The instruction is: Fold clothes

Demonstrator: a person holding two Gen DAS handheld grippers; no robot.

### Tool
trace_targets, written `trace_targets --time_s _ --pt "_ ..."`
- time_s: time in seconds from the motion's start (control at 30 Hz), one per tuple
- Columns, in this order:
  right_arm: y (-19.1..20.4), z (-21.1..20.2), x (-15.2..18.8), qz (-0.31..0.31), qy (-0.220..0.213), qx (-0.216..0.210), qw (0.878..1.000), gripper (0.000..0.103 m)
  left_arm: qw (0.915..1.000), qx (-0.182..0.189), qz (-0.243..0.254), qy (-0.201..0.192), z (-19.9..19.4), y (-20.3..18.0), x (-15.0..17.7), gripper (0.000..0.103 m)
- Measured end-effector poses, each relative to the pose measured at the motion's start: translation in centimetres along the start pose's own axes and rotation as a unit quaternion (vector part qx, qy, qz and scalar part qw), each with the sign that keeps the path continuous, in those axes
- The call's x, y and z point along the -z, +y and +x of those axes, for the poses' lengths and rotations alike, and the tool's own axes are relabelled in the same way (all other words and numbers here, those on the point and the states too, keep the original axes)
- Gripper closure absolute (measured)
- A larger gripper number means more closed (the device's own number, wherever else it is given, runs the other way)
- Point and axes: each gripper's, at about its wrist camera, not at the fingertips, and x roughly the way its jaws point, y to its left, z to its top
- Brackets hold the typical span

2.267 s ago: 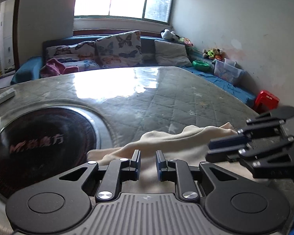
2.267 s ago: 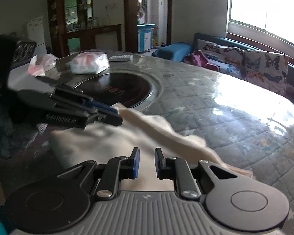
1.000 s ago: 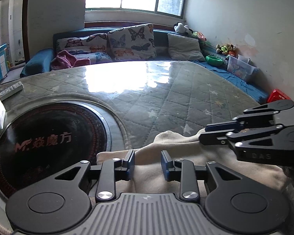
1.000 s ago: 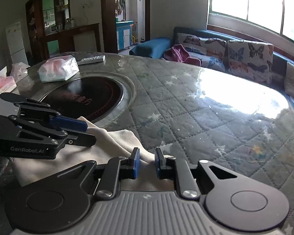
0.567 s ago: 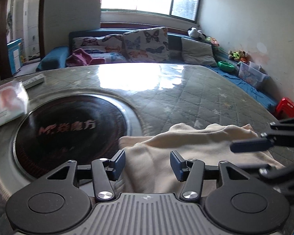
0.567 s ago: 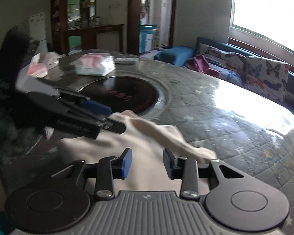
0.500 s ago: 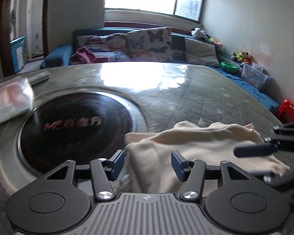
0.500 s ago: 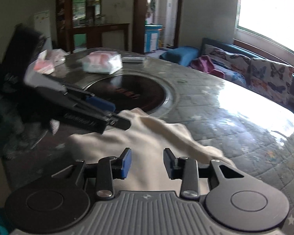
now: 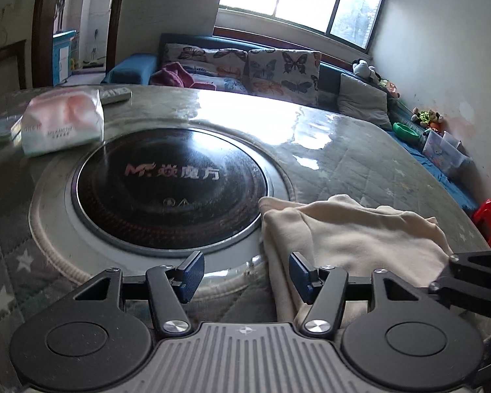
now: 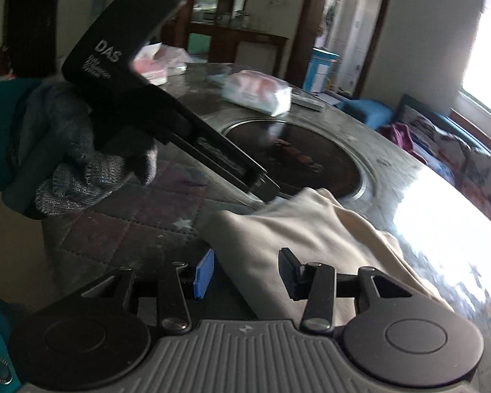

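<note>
Left wrist: cream garment (image 9: pixel 350 232) bunched on table; left gripper (image 9: pixel 245 275), right gripper (image 10: pixel 247 275) opening, unclamped.

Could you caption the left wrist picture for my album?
Open left gripper beside a cream garment on a quilted table.

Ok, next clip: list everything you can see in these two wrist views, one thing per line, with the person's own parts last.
garment: one, cream, loosely folded on the table just right of the black disc
table: one, grey quilted cover with stars under a glossy sheet
black disc: one, round, set into the table centre, red and white lettering
tissue pack: one, white and pink, far left of the disc
remote: one, grey, behind the tissue pack
sofa: one, dark blue, butterfly cushions, under the window
stool: one, red, by the right wall
left gripper: black, blue pads, jaws opening, nothing pinched
right gripper: same, jaws opening over the garment's edge
gloved hand: one, grey knit, holding the left gripper
</note>
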Motion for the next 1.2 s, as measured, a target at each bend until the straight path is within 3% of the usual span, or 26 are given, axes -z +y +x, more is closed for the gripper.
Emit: trace_targets --time_s 0.17,0.4,0.57,0.77,0.83,0.97,1.2 --pt "1.1 0.7 -0.5 -0.013 -0.008 -0.013 1.000 0.059 0.9999 0.015 0.003 0.000 -0.5 0.0 0.5 0.042" --pt "1.7 2.6 0.2 -0.010 0.008 -0.023 1.000 0.057 1.0000 0.001 -0.002 0.003 -0.3 0.8 0.6 0.042" --pt "1.8 2.0 -0.1 -0.017 0.001 -0.016 1.000 0.059 0.9999 -0.004 -0.013 -0.002 -0.6 1.4 0.3 0.044" --pt "2.2 2.8 -0.6 -0.038 0.009 -0.002 0.999 0.060 0.9991 0.015 -0.039 0.000 -0.8 1.5 -0.1 0.045" --pt "2.6 3.2 -0.5 -0.050 0.012 0.008 0.999 0.067 0.9983 0.026 -0.052 0.006 -0.9 1.5 -0.1 0.045" --pt "1.7 3.0 -0.7 -0.031 0.008 0.017 0.999 0.090 0.9950 0.048 -0.085 0.017 -0.7 1.4 0.0 0.045" --pt "-0.9 1.3 -1.2 0.044 -0.016 -0.005 0.999 0.094 0.9811 0.083 -0.170 0.042 0.2 1.7 -0.4 0.043"
